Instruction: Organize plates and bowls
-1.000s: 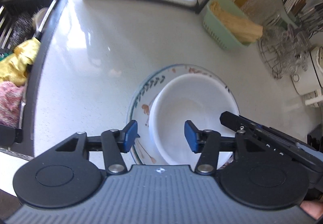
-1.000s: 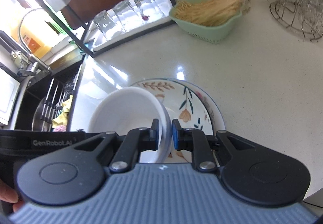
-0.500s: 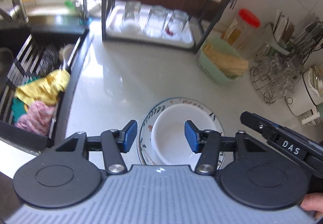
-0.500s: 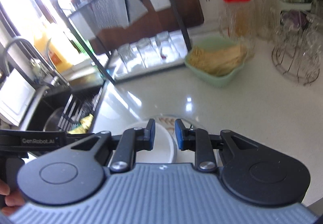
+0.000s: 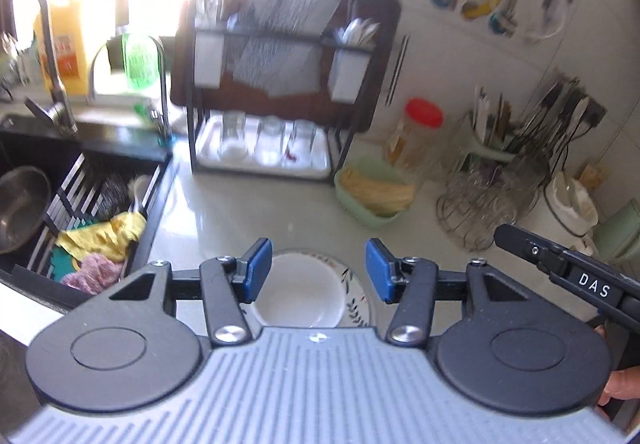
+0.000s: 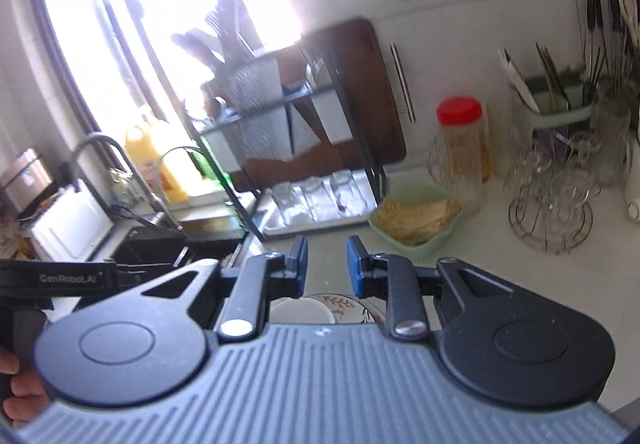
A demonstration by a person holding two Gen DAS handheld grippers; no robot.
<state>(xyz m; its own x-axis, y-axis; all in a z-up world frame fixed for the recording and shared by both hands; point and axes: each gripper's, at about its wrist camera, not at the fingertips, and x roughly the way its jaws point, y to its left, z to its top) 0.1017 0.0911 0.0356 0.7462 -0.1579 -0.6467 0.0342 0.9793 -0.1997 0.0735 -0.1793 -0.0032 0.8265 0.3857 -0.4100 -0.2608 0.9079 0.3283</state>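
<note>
The bowl (image 5: 298, 294) sits in the plate (image 5: 352, 284) near the counter's (image 5: 260, 212) front edge, directly below both grippers. The left gripper (image 5: 316, 270) hangs wide and empty, straddling the bowl from above; the right gripper (image 6: 326, 264) is narrower, empty, bowl low behind its fingers.

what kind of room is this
Most likely a home kitchen. A sink with a tall faucet sits at the left of a pale countertop, a black dish rack holds drinking glasses, and a white bowl rests on a floral plate.
</note>
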